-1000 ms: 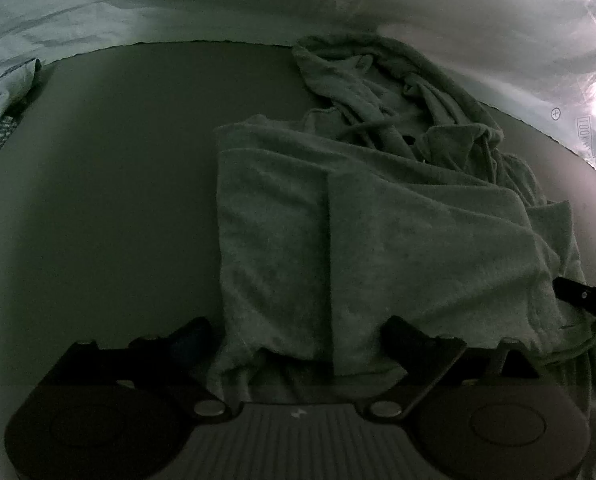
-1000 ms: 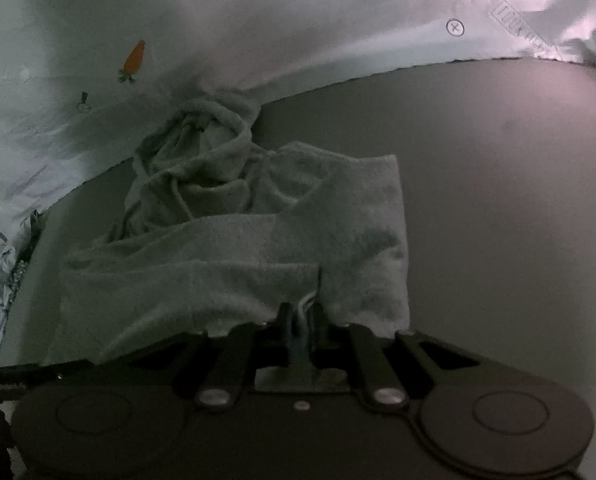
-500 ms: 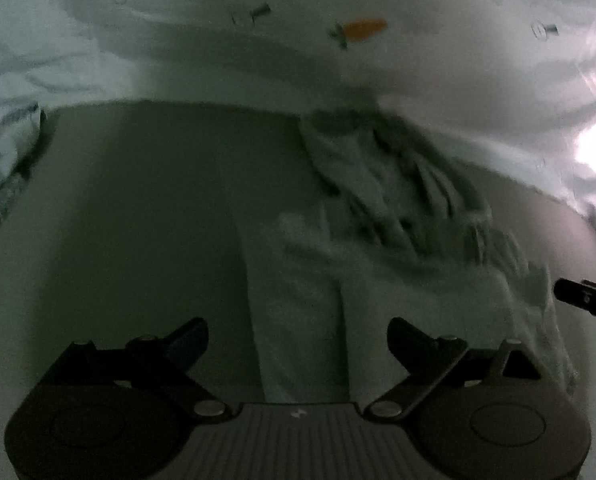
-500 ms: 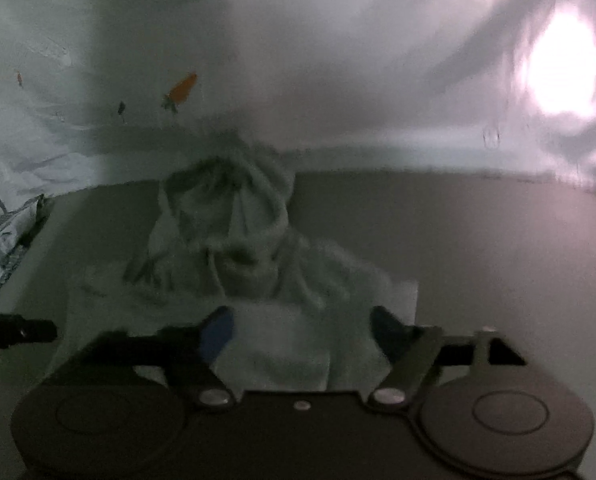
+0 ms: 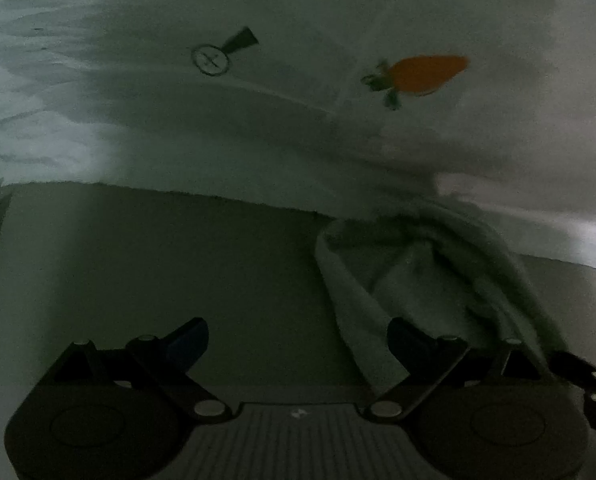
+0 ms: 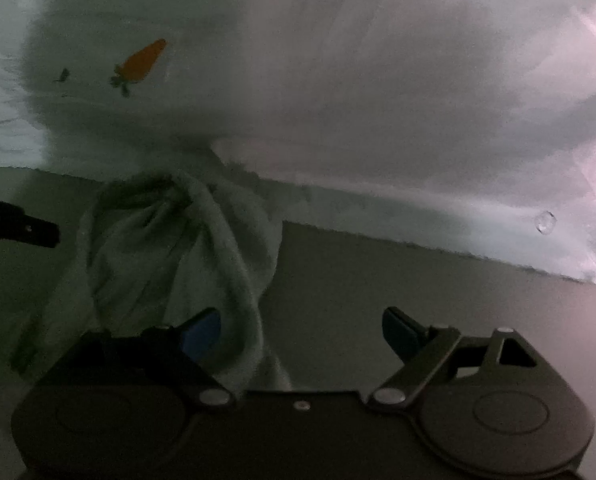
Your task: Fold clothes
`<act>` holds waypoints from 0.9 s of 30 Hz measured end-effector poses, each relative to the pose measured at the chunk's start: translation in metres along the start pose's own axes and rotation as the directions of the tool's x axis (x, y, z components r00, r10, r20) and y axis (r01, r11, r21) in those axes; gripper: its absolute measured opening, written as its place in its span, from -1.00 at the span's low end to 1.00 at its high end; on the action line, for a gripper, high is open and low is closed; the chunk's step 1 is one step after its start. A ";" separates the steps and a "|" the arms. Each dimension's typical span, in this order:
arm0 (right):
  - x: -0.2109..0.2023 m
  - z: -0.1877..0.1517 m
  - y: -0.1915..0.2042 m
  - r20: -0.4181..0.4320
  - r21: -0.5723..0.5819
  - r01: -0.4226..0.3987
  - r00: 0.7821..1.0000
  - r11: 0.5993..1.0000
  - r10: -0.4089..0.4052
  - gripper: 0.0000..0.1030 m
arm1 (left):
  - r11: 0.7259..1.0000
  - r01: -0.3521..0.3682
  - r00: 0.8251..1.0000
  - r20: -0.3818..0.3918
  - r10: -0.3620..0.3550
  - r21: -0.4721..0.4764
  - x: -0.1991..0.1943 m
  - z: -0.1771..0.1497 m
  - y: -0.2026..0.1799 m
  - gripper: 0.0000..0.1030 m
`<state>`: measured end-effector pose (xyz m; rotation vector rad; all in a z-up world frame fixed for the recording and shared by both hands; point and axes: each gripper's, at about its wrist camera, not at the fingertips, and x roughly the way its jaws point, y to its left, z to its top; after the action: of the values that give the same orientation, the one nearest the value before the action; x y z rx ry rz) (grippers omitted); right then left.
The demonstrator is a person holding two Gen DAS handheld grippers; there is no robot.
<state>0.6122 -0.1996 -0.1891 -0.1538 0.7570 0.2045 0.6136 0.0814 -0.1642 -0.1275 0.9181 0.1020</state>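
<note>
A pale grey-green garment lies bunched on the dark table surface, near its far edge. In the left wrist view it sits ahead and to the right, partly behind my right finger. My left gripper is open and empty over bare table. In the right wrist view the garment lies ahead and to the left, its twisted folds reaching down behind my left finger. My right gripper is open and empty. The near part of the garment is hidden below both grippers.
A white sheet with a carrot print hangs behind the table's far edge. The other gripper shows as a dark shape at the right edge of the left wrist view and the left edge of the right wrist view.
My right gripper let go of the garment's edge and opened. Both grippers moved forward over the garment toward its bunched far end and the sheet behind it.
</note>
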 end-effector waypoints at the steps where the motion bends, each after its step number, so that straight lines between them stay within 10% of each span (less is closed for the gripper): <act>1: 0.008 0.004 0.002 -0.004 -0.018 0.004 1.000 1.000 -0.004 0.72 | 1.000 -0.010 1.000 -0.006 0.010 0.010 0.009 0.004 -0.001 0.86; 12: 0.012 0.024 -0.007 0.113 -0.150 0.219 0.973 0.964 -0.203 0.61 | 0.965 -0.239 0.971 0.030 0.237 0.109 0.040 0.029 -0.004 0.88; 27: -0.177 -0.018 -0.030 0.363 -0.024 0.344 0.878 0.939 -0.312 0.70 | 0.983 -0.159 0.940 0.317 0.122 0.093 -0.188 -0.016 0.005 0.88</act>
<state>0.4820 -0.2553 -0.0774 -0.3181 0.3512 -0.0603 0.4871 0.0777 -0.0241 0.0636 0.6149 0.1947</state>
